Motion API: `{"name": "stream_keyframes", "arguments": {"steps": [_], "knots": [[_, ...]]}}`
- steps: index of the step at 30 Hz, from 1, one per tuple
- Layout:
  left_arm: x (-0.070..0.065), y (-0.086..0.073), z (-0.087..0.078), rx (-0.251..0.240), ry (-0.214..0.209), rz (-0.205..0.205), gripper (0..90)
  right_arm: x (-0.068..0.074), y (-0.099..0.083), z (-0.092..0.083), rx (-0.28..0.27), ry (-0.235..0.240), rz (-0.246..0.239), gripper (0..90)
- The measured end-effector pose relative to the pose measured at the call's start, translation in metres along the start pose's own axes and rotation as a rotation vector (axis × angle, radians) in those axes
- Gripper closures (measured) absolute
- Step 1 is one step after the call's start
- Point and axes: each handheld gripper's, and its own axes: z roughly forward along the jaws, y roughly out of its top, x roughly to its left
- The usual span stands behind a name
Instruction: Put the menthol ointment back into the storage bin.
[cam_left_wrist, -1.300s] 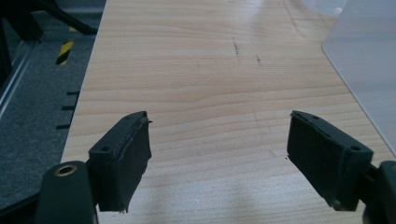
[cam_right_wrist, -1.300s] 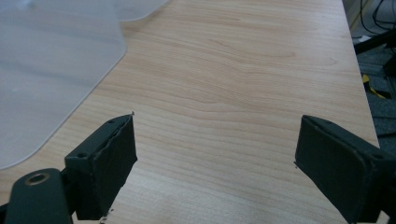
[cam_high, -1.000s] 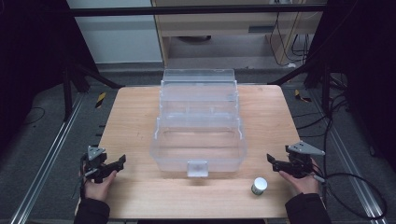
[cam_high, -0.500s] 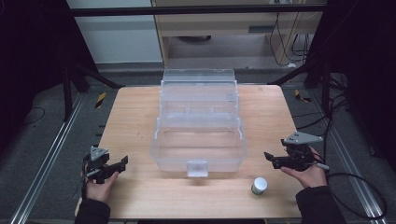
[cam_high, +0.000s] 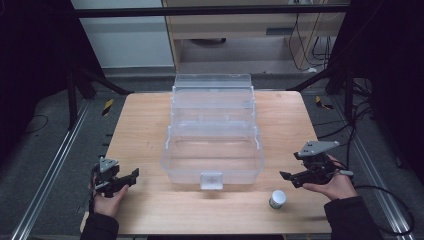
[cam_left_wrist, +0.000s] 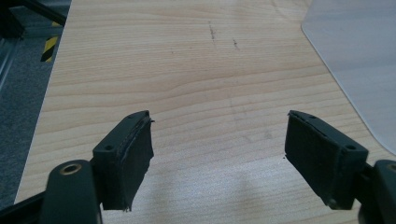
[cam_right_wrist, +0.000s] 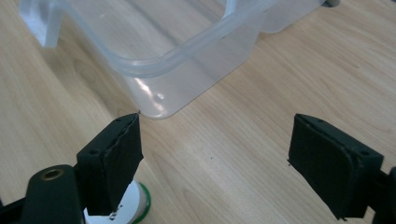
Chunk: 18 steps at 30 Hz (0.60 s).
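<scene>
A clear plastic box (cam_high: 212, 145) with its lid swung back stands in the middle of the wooden table (cam_high: 145, 120). A small white jar with a green base (cam_high: 277, 198) sits near the front edge, right of the box latch (cam_high: 211, 180). My right gripper (cam_high: 289, 178) hovers open just right of the jar, pointing left; in the right gripper view the jar (cam_right_wrist: 135, 205) peeks from behind the left jaw and the box corner (cam_right_wrist: 163, 79) lies ahead. My left gripper (cam_high: 131, 176) is open at the front left, over bare wood (cam_left_wrist: 196, 93), with the box edge (cam_left_wrist: 355, 56) off to its right.
A table edge runs close to each hand. Metal rails (cam_high: 50, 165) flank the table on the floor, cables (cam_high: 360, 130) trail at the right, and a cabinet (cam_high: 250, 30) stands behind the table.
The right gripper has lifted a little and turned toward the box and jar. The left gripper has shifted slightly forward. Box and jar have stayed put.
</scene>
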Motion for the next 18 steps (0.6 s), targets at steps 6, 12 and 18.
{"name": "stream_keyframes", "arguments": {"steps": [6, 12, 18], "knots": [[-0.001, 0.000, 0.001, 0.008, -0.001, 0.010, 22.8, 0.009, 0.007, 0.001, 0.036, 0.066, -0.060, 18.2], [-0.001, 0.000, 0.002, 0.012, -0.002, 0.015, 23.0, 0.017, 0.015, 0.004, 0.126, 0.112, -0.118, 17.9], [-0.001, -0.001, 0.002, 0.019, -0.001, 0.019, 23.1, 0.022, 0.018, 0.005, 0.178, 0.132, -0.161, 18.8]]}}
